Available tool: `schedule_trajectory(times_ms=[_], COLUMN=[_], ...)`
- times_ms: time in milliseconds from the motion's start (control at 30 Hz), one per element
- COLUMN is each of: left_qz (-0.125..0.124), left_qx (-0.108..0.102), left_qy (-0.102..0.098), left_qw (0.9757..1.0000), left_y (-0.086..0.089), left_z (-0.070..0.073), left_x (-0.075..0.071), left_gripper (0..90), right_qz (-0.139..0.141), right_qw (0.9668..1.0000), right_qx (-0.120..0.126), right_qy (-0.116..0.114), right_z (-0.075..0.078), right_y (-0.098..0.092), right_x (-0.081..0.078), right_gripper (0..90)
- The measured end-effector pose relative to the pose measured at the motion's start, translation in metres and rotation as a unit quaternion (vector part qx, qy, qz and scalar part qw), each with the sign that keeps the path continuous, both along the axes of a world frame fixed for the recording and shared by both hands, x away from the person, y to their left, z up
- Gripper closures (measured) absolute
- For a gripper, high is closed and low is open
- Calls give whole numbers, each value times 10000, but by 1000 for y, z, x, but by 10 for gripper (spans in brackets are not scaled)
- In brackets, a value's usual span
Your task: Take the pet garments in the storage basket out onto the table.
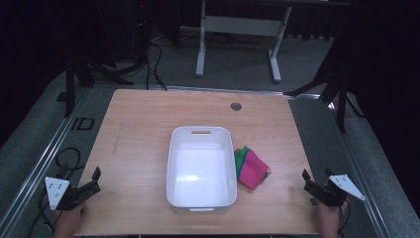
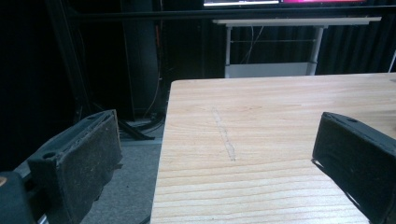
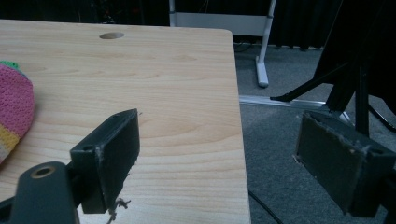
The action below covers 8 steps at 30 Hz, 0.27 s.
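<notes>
Cloth: a pink and green knitted cloth (image 1: 251,168) lies on the table, touching the right wall of the tub; its pink edge also shows in the right gripper view (image 3: 14,109)
Tub: white plastic tub (image 1: 174,163), mid-table, nothing inside
Table: pale wood table (image 1: 143,119), round hole (image 1: 236,106) near the far edge
Left gripper (image 1: 94,181): at the near left corner, jaws wide apart, holding nothing
Right gripper (image 1: 317,181): at the near right edge, jaws wide apart, holding nothing
</notes>
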<state>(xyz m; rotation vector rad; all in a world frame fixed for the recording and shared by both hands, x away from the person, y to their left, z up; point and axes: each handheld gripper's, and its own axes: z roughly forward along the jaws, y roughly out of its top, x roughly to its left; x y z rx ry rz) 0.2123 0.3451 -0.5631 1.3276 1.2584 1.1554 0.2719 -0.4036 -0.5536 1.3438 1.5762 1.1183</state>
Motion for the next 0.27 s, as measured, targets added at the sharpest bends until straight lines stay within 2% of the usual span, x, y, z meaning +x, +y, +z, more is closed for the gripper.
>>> schedule_trajectory(times_ms=[100,267], left_qz=[-4,-4], left_qx=[-3,-18], left_qy=[0,0], left_qw=[10000,10000], left_y=[0,0], left_z=[0,0], left_x=[0,0], left_gripper=[18,18], right_qz=[12,37], right_qw=[10000,10000], right_qx=[-49,2], right_qy=[25,42], right_z=[-1,-1], right_y=[0,0], right_x=[1,1], right_gripper=[136,138])
